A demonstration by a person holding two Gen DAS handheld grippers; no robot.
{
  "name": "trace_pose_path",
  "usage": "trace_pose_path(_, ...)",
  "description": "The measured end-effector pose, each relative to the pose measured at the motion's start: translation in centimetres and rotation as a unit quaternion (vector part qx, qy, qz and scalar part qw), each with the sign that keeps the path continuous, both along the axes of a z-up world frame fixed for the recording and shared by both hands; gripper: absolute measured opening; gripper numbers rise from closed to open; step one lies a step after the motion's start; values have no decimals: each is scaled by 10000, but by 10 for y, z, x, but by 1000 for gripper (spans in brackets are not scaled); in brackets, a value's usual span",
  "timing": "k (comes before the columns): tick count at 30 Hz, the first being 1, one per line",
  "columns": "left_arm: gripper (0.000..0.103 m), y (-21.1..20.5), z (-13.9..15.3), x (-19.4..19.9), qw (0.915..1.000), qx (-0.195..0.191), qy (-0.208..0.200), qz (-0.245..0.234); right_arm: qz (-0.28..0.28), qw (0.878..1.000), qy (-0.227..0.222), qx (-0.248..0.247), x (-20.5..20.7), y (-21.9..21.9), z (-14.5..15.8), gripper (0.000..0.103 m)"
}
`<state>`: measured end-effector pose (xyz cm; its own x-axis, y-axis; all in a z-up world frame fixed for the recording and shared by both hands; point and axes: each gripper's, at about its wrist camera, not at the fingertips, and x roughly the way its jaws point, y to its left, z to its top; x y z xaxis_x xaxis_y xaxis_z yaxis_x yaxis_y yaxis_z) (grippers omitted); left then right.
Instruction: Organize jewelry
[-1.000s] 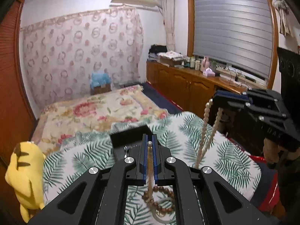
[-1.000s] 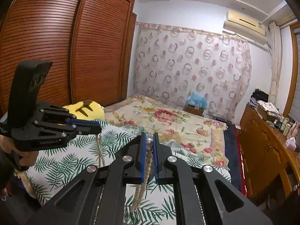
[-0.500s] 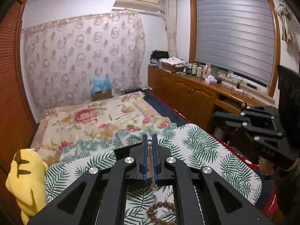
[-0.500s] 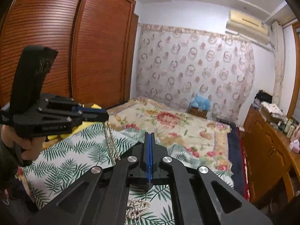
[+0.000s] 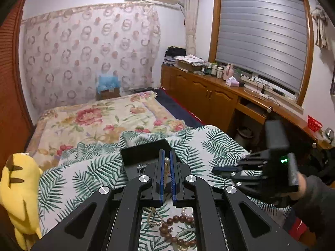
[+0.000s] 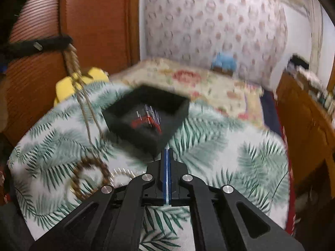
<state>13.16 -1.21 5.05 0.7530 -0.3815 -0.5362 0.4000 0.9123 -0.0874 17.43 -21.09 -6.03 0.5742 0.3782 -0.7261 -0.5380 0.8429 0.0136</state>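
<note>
My left gripper is shut on a pearl necklace that hangs down to the palm-leaf cloth. In the blurred right wrist view the same gripper holds the strand up at the left. A brown bead bracelet lies on the cloth below it and also shows in the right wrist view. A black open jewelry box sits just beyond, its rim ahead of my left fingers, with small items inside. My right gripper is shut and empty, also seen at the right.
A yellow plush toy lies at the bed's left edge. A floral blanket covers the far bed. Wooden cabinets with clutter run along the right wall, and a wooden wardrobe stands at the left.
My right gripper let go of the necklace, shut empty, dropped and swung toward the black box. My left gripper kept the strand and rose a little.
</note>
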Motion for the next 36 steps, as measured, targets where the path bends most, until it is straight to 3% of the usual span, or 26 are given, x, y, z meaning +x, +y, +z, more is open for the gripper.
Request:
trace_pose_path(3, 4, -1, -4, 3, 9999, -25, 62, -86, -42, 9997, 258, -14, 5, -3, -18, 22)
trace_pose_path(14, 4, 2, -19, 15, 9993, -148, 302, -188, 189, 9957, 693, -581, 14, 12, -49, 23)
trace_pose_path(16, 4, 2, -19, 15, 9992, -151, 306, -183, 246, 9957, 701, -557, 13, 14, -49, 18)
trace_pose_path(17, 4, 2, -19, 15, 9992, -151, 312, -178, 305, 9958, 673, -535, 11, 16, -49, 9)
trace_pose_path(19, 4, 1, -20, 15, 9992, -146, 319, -180, 346, 9958, 602, -596, 10, 19, -47, 8)
trace_pose_path(26, 4, 7, -19, 12, 9994, -198, 268, -96, 512, 9985, 116, 153, -1, 25, 11, 8)
trace_pose_path(32, 4, 15, -15, 6, 9994, -275, 207, -7, 714, 9959, -376, 420, -14, 35, 66, 8)
trace_pose_path(36, 4, 20, -14, 3, 9993, -301, 191, 56, 764, 9943, -558, 484, -23, 37, 86, 8)
